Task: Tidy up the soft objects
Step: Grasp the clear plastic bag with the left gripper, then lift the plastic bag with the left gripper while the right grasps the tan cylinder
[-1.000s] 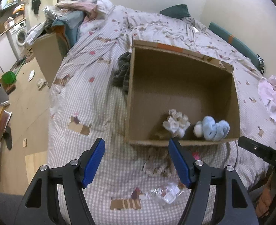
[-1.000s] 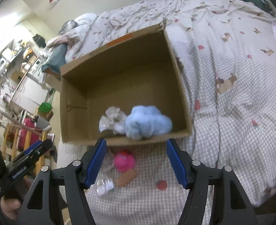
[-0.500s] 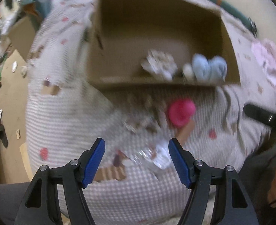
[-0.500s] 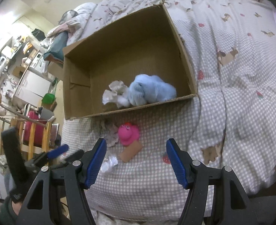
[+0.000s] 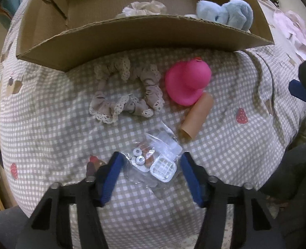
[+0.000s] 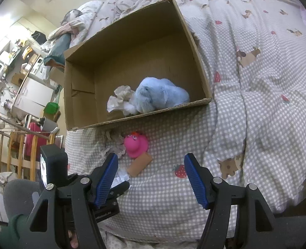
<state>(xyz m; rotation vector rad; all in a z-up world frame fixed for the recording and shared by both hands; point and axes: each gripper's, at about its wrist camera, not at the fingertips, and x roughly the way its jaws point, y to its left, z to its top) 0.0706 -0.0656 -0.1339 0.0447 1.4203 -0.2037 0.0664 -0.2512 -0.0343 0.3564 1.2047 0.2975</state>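
Crinkled clear plastic, a small bag (image 5: 156, 161) of trinkets, lies on the checked bedspread (image 5: 49, 108) between the blue pads of the left gripper (image 5: 151, 168), whose jaws have just been narrowing around it without yet pressing. Just beyond sit a lace-edged beige scrunchie (image 5: 124, 91), a glossy pink rubber duck (image 5: 187, 82) and a tan tube (image 5: 196, 117). Behind them the cardboard box (image 5: 144, 39) holds a fluffy blue plush (image 6: 161, 97) and a cream fabric item (image 6: 120, 99). The right gripper (image 6: 151, 178) hangs open above the bed; a cluttered room lies beyond. A second ago the left gripper was higher, facing the box.
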